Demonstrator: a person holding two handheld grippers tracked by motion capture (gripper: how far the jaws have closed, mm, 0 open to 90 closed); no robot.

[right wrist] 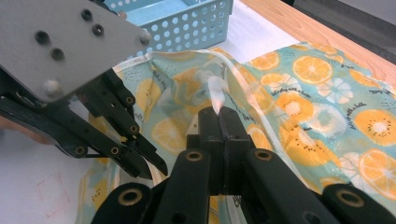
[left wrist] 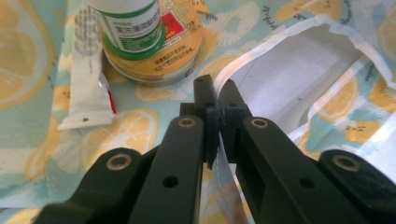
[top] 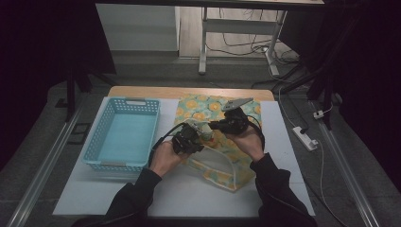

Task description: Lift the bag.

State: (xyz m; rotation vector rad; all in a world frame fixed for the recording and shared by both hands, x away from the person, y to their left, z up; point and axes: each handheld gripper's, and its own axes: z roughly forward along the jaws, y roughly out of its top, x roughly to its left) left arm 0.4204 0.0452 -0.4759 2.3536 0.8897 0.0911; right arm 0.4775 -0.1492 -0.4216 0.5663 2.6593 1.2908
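High view: I've got left gripper [top: 195, 142] and right gripper [top: 218, 126] both clamped on the lemon-print bag's [top: 246, 161] rim, mid-opening; next, spread apart evenly.

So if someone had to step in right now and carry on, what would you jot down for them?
Left gripper: shut on the white rim of the bag, at its mouth.
Right gripper: shut on the rim too, farther along, pulling the mouth open.
Things: a bottle stands on a round tin, with a white tube beside them, all on the bag's fabric. The blue basket sits left of the bag.
Done: mouth held open.
Left: probably moving the items; which way, I cannot tell.
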